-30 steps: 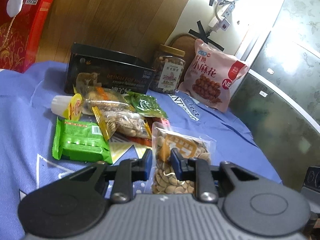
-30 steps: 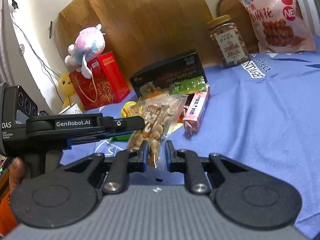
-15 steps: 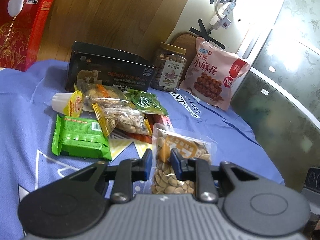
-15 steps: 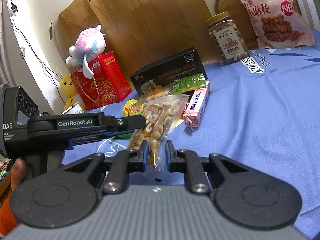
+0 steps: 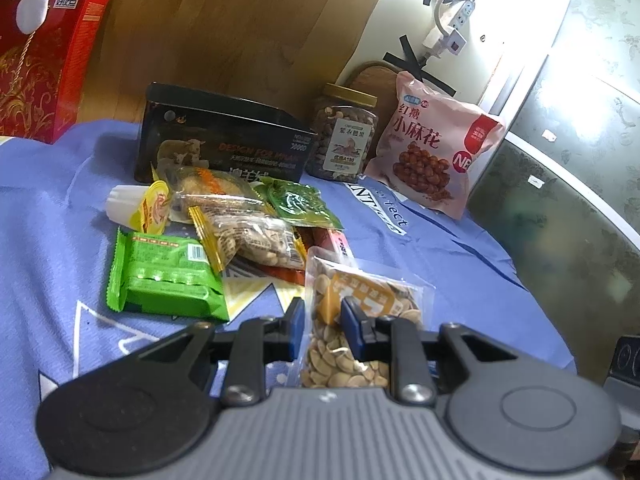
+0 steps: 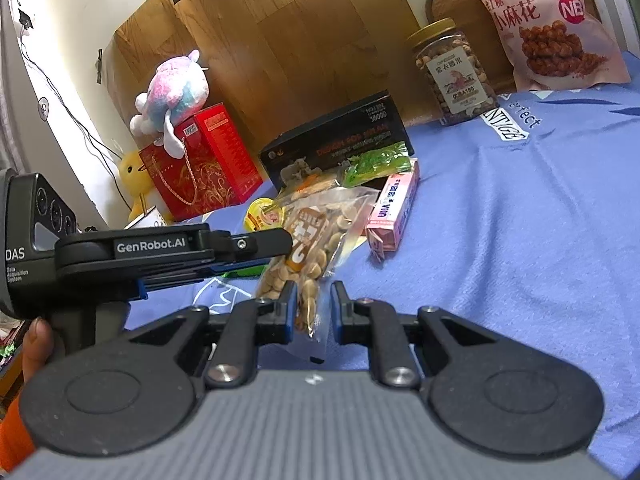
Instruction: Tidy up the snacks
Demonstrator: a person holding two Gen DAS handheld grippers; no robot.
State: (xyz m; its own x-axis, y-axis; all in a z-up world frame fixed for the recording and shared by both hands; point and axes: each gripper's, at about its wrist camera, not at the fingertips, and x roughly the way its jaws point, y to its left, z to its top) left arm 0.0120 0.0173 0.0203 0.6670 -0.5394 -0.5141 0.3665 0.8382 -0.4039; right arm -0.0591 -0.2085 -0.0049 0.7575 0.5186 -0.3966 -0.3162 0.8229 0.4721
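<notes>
A blue cloth [image 5: 48,216] covers the whole work surface beneath both grippers; a wooden panel [image 6: 280,36] stands against the wall at the far edge. Farthest ahead of the left gripper [image 5: 321,326], to its right, a pink bag [image 5: 432,148] leans upright, with a clear nut jar [image 5: 344,140] just to its left and a black box [image 5: 224,144] left of that. A red gift box [image 6: 200,164] carrying a plush toy [image 6: 172,92] stands at far left.

Between the black box and the grippers lies a heap of small packets: a green wrapper [image 5: 164,276], a peanut pack [image 5: 256,236], and a pink carton [image 6: 394,208] beside them.

The clear bag of nuts [image 5: 352,320] sits at the near edge of the heap. The left gripper is pinching it. The right gripper [image 6: 312,306] brackets the bag's lower end with narrow jaws, probably gripping, though pad contact is hard to confirm. The left gripper's body blocks part of the heap in the right wrist view.
</notes>
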